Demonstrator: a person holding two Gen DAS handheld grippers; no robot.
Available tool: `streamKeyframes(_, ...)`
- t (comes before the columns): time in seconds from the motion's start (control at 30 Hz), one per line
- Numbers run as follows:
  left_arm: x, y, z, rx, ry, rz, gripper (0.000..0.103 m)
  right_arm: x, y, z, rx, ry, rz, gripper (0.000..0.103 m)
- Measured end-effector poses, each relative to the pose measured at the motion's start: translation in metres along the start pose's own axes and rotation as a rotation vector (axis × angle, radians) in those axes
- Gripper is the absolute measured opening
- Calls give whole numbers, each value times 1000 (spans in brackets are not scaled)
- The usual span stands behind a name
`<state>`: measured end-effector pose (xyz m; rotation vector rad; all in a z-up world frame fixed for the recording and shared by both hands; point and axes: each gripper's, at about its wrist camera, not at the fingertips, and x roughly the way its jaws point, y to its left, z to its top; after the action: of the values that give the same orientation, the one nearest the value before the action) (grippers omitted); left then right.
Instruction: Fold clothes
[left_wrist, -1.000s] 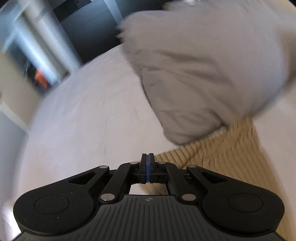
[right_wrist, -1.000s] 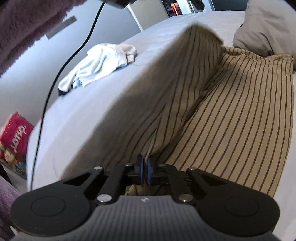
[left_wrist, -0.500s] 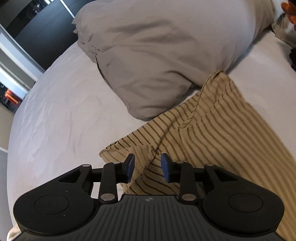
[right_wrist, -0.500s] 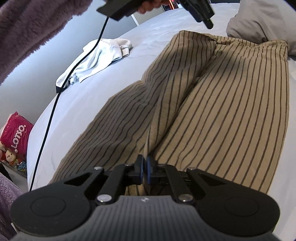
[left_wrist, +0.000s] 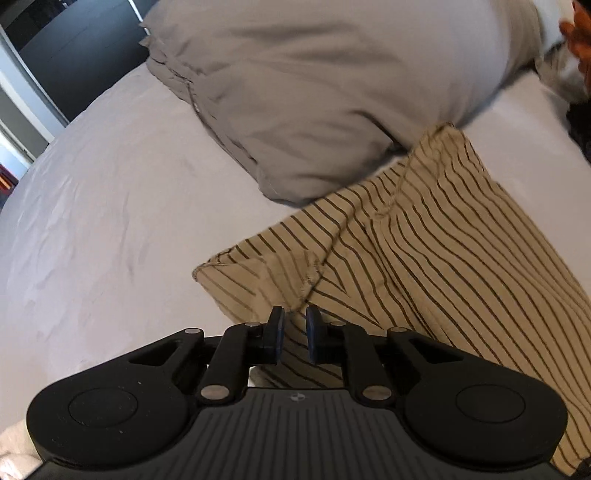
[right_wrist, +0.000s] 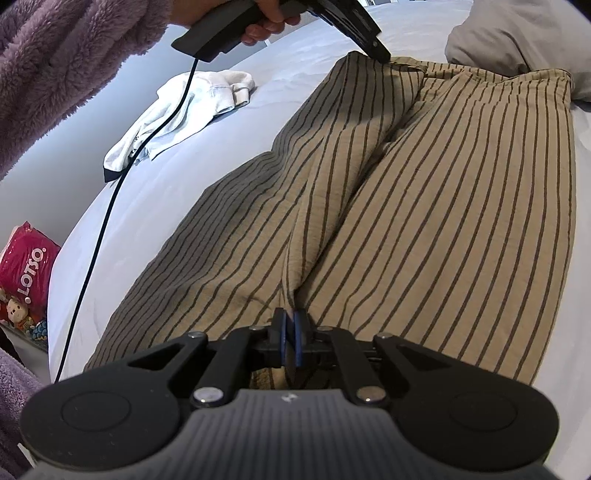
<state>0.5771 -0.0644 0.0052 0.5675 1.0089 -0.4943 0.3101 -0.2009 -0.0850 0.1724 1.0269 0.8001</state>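
Tan trousers with dark stripes (right_wrist: 424, 206) lie flat along the white bed, one end by the pillow. My right gripper (right_wrist: 291, 325) is shut on the near end of the trousers, pinching a fold of the cloth. My left gripper (left_wrist: 294, 325) is open just above the trousers' far end (left_wrist: 406, 251), with nothing between its fingers. The left gripper also shows in the right wrist view (right_wrist: 382, 55), held by a hand in a purple fleece sleeve over the far end of the trousers.
A grey pillow (left_wrist: 332, 85) lies against the trousers' far end. A crumpled white garment (right_wrist: 192, 107) sits on the bed (left_wrist: 92, 221) to the left. A black cable (right_wrist: 110, 206) hangs from the left gripper. A pink bag (right_wrist: 26, 258) stands beside the bed.
The left gripper has let go of the trousers' far end and opened. The lifted trousers have dropped flat onto the bed. The right gripper has stayed shut on the near end.
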Motion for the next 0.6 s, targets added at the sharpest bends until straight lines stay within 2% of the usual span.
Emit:
streamKeyframes(0.07, -1, 4, -1, 3, 13, 27, 11, 1, 0, -1, 3, 6, -5, 7)
streamKeyframes(0.27, -3, 9, -7, -13, 32, -5, 10, 2, 0, 1, -1, 13, -12, 7)
streamKeyframes(0.33, -7, 6, -5, 6, 28, -10, 2, 2, 1, 2, -5, 19, -21, 7)
streamKeyframes(0.47, -16, 0, 1, 38, 23, -8, 0, 0, 12, 8, -51, 38, -79, 7)
streamKeyframes(0.6, -32, 0, 12, 16, -18, -23, 0, -8, 25, 14, -109, 38, -100, 6)
